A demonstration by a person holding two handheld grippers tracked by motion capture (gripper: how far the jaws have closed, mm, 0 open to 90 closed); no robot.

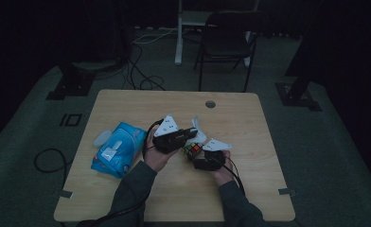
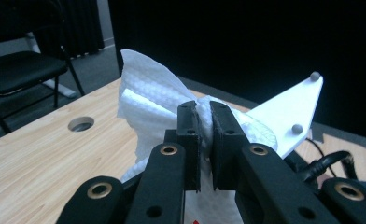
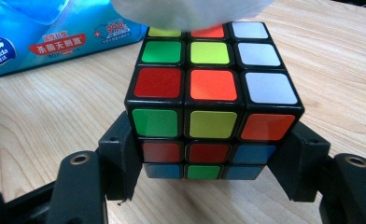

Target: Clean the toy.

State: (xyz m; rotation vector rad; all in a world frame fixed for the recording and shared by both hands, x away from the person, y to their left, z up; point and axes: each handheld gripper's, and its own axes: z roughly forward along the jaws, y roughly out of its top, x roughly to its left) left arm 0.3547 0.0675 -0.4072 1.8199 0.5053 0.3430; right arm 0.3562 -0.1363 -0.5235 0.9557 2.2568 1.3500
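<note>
Two grippers busy: my left gripper [image 2: 204,128] pinches a white tissue [image 2: 148,100] tight, my right gripper [image 3: 211,154] clamps the puzzle cube [image 3: 211,100] over the table [image 3: 41,121].

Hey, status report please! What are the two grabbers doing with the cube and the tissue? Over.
Left gripper shut on white tissue. Right gripper shut on puzzle cube. Tissue over cube's top. Blue tissue pack lies aside, nothing blocking.

Tongs [image 3: 209,163] clamp the cube [image 3: 212,100] (tissue [image 3: 190,11] on top).
</note>
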